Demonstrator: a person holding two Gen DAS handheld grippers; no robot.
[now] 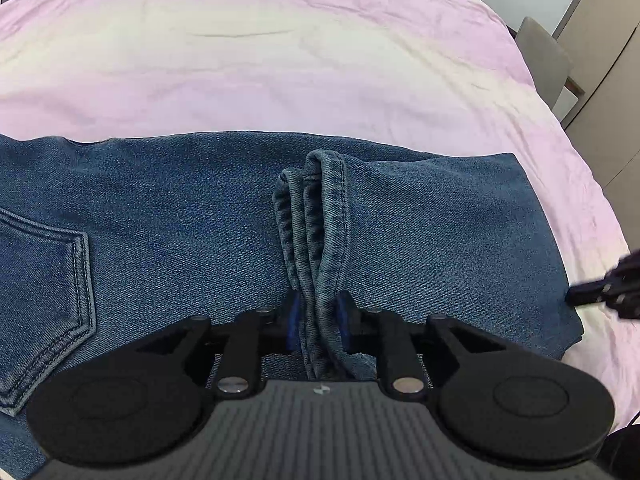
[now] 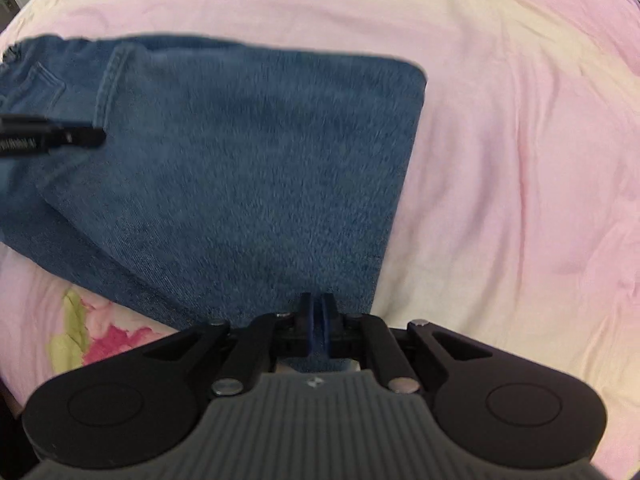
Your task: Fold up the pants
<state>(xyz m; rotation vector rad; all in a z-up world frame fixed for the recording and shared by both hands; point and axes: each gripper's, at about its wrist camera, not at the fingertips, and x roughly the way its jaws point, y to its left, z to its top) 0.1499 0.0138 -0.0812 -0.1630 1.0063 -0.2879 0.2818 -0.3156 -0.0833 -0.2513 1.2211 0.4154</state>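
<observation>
Left wrist view: left gripper (image 1: 318,320) pinches the jeans' (image 1: 180,220) bunched hems, right gripper (image 2: 318,320) clamps their near edge on the bed (image 2: 500,120), mid-fold; next, lay hems flat.

one pants (image 1: 180,216), two grippers, one bedsheet (image 1: 280,60)

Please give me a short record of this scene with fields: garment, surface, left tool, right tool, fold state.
garment: blue jeans, back pocket visible
surface: pink bedsheet with a flower print near the edge
left tool: shut on a bunched hem of the jeans
right tool: shut on the jeans' edge
fold state: legs already doubled over; fold not finished
</observation>
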